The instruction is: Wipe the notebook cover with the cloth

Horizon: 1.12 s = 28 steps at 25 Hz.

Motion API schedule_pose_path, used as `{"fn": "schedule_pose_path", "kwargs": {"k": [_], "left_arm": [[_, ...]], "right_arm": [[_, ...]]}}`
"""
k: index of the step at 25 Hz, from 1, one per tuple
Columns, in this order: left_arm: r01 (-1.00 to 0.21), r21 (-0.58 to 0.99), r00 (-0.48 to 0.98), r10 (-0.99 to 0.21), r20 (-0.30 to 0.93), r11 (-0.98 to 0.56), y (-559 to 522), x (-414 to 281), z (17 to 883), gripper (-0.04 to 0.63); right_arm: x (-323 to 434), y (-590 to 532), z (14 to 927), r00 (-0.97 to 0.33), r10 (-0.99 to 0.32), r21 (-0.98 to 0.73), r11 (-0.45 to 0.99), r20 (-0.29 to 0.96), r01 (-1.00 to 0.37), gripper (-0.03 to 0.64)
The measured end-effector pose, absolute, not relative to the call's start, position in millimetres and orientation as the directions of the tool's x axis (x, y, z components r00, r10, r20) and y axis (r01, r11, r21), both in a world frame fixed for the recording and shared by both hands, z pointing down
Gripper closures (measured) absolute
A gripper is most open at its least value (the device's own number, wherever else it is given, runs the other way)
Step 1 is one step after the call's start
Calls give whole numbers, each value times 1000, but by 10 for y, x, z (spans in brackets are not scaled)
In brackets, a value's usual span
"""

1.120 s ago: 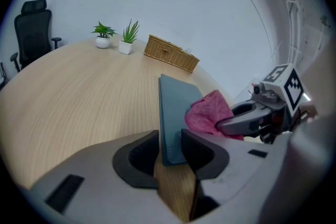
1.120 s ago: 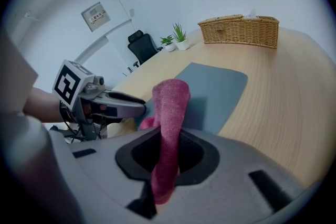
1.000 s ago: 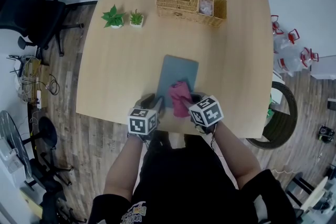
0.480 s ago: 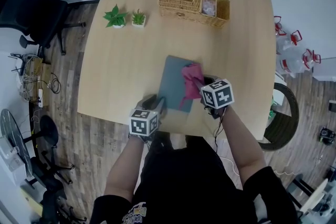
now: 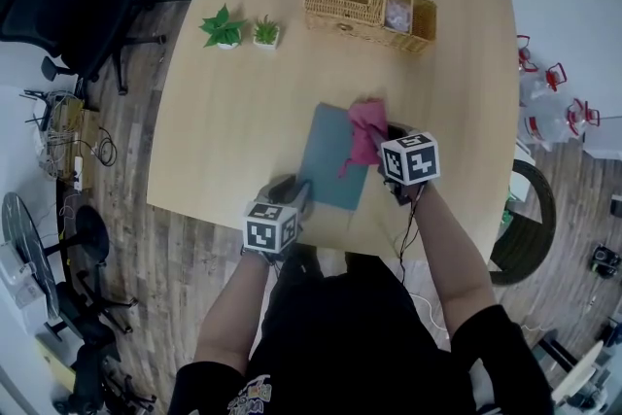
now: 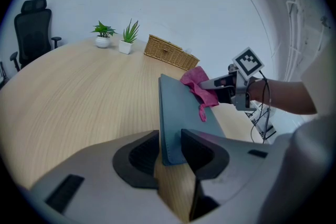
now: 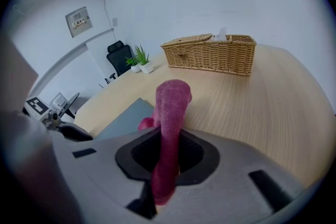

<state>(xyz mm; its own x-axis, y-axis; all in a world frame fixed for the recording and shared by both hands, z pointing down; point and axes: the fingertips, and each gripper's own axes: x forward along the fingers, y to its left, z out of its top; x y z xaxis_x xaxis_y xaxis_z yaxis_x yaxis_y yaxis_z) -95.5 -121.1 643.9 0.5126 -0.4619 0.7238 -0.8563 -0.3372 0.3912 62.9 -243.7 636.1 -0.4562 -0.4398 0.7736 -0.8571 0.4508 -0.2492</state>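
At the wooden table (image 5: 233, 112), I had the grey-blue notebook (image 5: 335, 160) lying flat near the edge closest to me. Its near corner sat pinched between the jaws of the left gripper (image 6: 170, 145), which pressed on it from both sides and pinned it down. The right gripper (image 7: 167, 150) was clamped on the pink cloth (image 7: 170, 105), with a fold squeezed between the pads and the free end bunched ahead of the jaws. In the head view that bunch rested on the notebook's far right corner.

The cloth looked soft, light and floppy, the sort that drags and folds over itself rather than slides. I judged a deep bite on a thick fold the right hold, with enough fabric left loose to lie against the cover.

The notebook appeared thin, fairly stiff and light. Its smooth cover seemed likely to skate on the tabletop under a sideways stroke, so a grip at one corner, clear of the wiping path, seemed the sensible anchor.

A wicker basket (image 5: 369, 7) and two small potted plants (image 5: 238, 29) stood well apart from it at the table's far side.
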Motion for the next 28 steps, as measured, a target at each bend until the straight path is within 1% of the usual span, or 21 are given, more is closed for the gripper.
{"fn": "schedule_pose_path", "kwargs": {"k": [7, 13, 28], "left_arm": [[-857, 389, 511, -463, 724, -338, -1212, -958, 6437, 471], [-857, 391, 512, -463, 724, -336, -1206, -958, 6444, 471], [-855, 392, 515, -463, 722, -339, -1212, -966, 6445, 471]], "right_arm": [[648, -2624, 6258, -404, -522, -188, 418, 752, -889, 557], [463, -2711, 6103, -439, -562, -185, 452, 701, -873, 557], [94, -2613, 6238, -454, -510, -150, 529, 731, -835, 557]]}}
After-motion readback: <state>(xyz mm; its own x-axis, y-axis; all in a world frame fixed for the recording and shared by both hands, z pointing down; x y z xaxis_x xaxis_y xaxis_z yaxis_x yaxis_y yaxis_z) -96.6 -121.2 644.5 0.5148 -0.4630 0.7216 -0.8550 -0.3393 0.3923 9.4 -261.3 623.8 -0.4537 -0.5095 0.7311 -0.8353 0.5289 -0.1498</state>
